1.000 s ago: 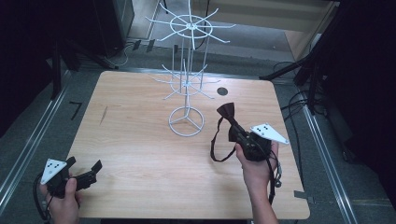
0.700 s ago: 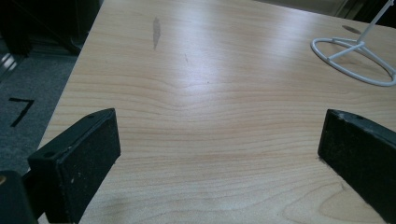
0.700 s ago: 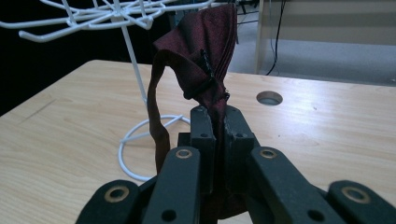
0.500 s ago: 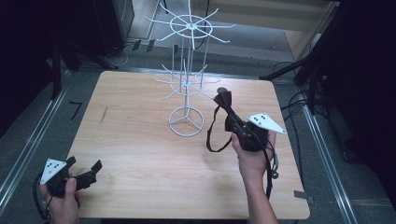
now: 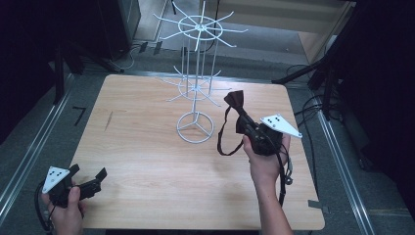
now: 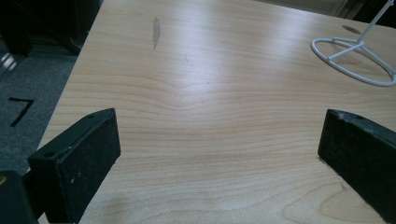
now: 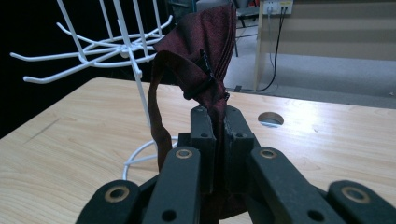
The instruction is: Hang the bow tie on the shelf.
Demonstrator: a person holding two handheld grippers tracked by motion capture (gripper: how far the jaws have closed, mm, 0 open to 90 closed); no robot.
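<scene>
Right gripper (image 5: 244, 128): right of centre in the high view, jaws clamped tight on a dark red bow tie (image 5: 234, 100), held above the counter (image 5: 147, 147).
Bow tie: bow points up-left toward the white wire rack (image 5: 195, 88); its strap (image 5: 222, 137) hangs in a loop below.
Left gripper (image 5: 90, 178): lower left corner, jaws spread wide, holding nothing, low over the counter edge.
Rack: upper centre, ring base on the counter.

wire stand (image 5: 195, 93) on table (image 5: 147, 161), bow tie (image 5: 236, 113) right
</scene>
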